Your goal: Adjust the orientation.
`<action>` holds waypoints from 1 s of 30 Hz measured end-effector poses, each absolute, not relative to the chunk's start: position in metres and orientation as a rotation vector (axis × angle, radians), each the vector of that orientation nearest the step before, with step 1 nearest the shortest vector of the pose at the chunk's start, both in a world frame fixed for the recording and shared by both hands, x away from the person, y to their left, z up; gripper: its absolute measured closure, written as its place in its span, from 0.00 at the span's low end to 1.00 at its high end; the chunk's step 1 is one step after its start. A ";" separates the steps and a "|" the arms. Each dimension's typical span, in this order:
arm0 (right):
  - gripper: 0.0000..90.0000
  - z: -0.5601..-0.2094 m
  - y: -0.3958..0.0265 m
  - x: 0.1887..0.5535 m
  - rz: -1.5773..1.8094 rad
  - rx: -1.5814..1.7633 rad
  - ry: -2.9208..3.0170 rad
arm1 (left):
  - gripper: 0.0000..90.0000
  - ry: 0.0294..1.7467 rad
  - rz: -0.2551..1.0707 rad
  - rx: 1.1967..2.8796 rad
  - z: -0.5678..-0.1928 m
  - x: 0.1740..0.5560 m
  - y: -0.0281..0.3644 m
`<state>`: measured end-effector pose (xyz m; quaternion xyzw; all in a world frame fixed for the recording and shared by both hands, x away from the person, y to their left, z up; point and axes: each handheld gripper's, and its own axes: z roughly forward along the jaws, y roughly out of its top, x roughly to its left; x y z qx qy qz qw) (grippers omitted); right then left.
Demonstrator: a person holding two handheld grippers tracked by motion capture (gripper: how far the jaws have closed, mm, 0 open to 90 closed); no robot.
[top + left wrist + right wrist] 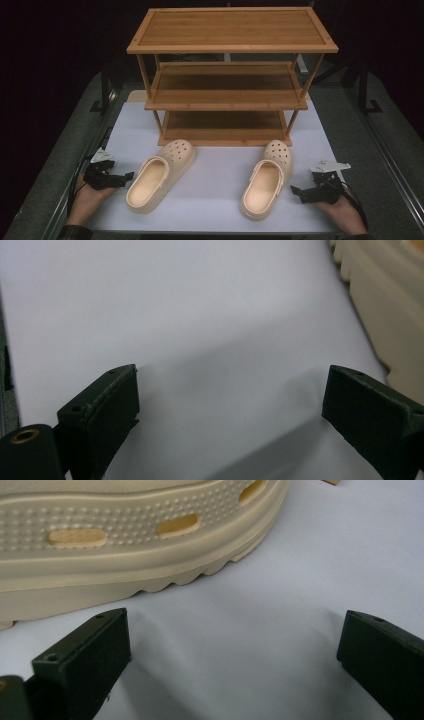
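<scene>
Two cream clogs lie on the white table top (pixel 220 170) in front of a wooden rack. The left clog (pixel 160 174) points up and to the right; the right clog (pixel 267 176) points toward the rack. My left gripper (pixel 129 176) rests low at the table's left, just left of the left clog's heel, jaws open with nothing between them (pixel 230 400); that clog's ridged sole (pixel 385 305) runs along the right edge there. My right gripper (pixel 295 191) sits right of the right clog's heel, open and empty (pixel 235 655), with the clog's side wall (pixel 125 535) close ahead.
A three-shelf bamboo shoe rack (pixel 230 75) stands at the back of the table, its shelves bare. Dark floor and rails flank the table on both sides. The person's hands (pixel 87 200) come in at the bottom corners.
</scene>
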<state>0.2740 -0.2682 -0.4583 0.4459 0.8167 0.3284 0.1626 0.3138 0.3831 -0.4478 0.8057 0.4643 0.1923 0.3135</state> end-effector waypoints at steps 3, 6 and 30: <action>0.00 -0.458 -0.268 0.274 0.937 1.273 2.331 | 0.06 1.216 0.519 2.108 -0.450 0.312 0.384; 0.01 -0.457 -0.268 0.275 0.930 1.279 2.337 | 0.06 1.216 0.531 2.109 -0.450 0.311 0.383; 0.94 -0.413 -0.286 0.297 1.047 1.346 2.216 | 0.06 1.219 0.520 2.106 -0.450 0.312 0.384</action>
